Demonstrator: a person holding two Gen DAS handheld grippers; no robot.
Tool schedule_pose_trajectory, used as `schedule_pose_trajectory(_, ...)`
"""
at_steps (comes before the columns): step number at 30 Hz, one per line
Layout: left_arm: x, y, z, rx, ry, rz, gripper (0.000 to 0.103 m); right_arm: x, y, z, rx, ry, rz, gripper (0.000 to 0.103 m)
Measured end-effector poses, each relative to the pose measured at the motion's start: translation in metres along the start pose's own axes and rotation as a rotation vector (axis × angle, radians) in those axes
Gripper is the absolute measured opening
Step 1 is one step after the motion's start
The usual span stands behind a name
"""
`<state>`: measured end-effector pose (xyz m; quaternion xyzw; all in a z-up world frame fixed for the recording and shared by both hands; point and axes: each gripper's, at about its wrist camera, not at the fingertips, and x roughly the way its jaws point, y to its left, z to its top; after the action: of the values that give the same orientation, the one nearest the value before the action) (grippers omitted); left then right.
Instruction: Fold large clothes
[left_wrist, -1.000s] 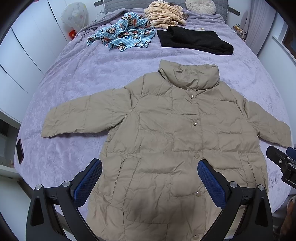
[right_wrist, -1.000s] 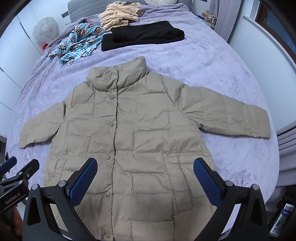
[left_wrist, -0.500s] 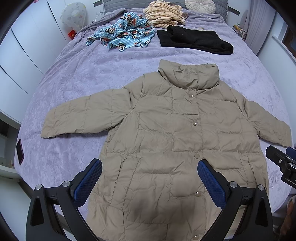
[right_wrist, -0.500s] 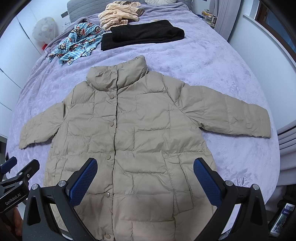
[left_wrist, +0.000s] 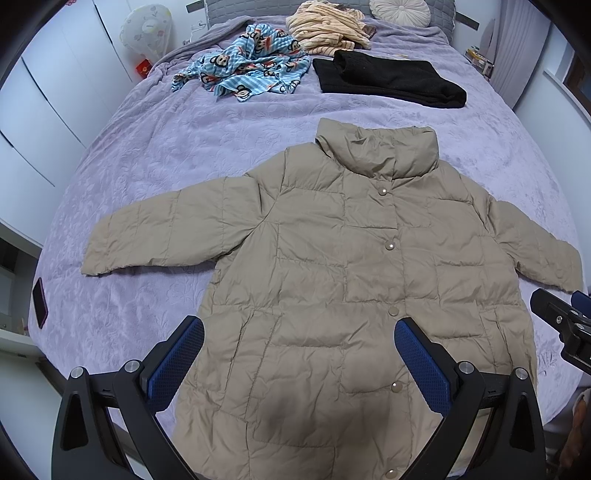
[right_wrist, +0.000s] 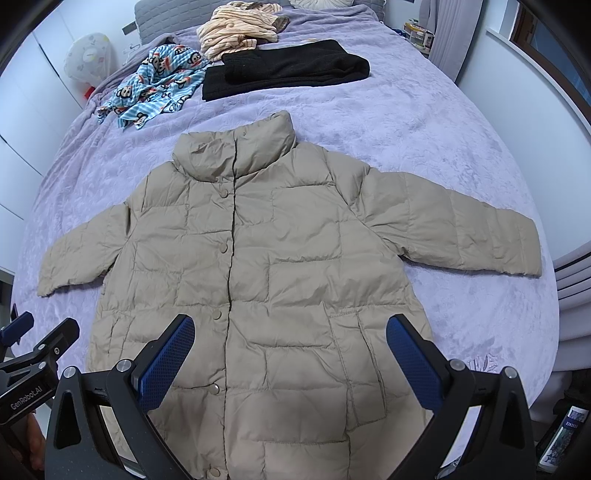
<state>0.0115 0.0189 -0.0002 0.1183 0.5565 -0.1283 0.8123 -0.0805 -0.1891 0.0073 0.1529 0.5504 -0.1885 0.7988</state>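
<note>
Beige quilted puffer jacket (left_wrist: 332, 280) flat on bed, front up, snaps closed, collar far end, sleeves spread out both sides; hem lies between the spread fingers (left_wrist: 421, 362).

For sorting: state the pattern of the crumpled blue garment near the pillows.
Blue-and-white stripes with cartoon monkey faces; clearest in the left wrist view.

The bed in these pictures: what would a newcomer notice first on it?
First, the big beige puffer jacket, spread flat and buttoned on the purple bedspread, sleeves out to both sides. Behind it, near the headboard, lie a blue cartoon-print garment, a striped cream pile and a folded black garment. Both hand-held grippers, left and right, hang open over the jacket's hem.
</note>
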Motion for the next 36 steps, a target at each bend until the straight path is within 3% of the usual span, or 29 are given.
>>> schedule_pose_trajectory(27, 0.01, 0.01, -0.002, -0.018, 0.027, -0.022, 0.103, 0.003, 0.002, 0.002, 0.006, 0.007, 0.01, 0.103)
schedule_pose_trajectory(32, 0.017, 0.018, -0.004, -0.042, 0.061, -0.024, 0.103, 0.005, 0.004, -0.007, 0.029, 0.009, 0.071, 0.103)
schedule_pose_trajectory(36, 0.033, 0.033, -0.008, -0.069, 0.108, -0.078, 0.103, 0.01, 0.008, -0.005, 0.051, 0.029, 0.136, 0.103)
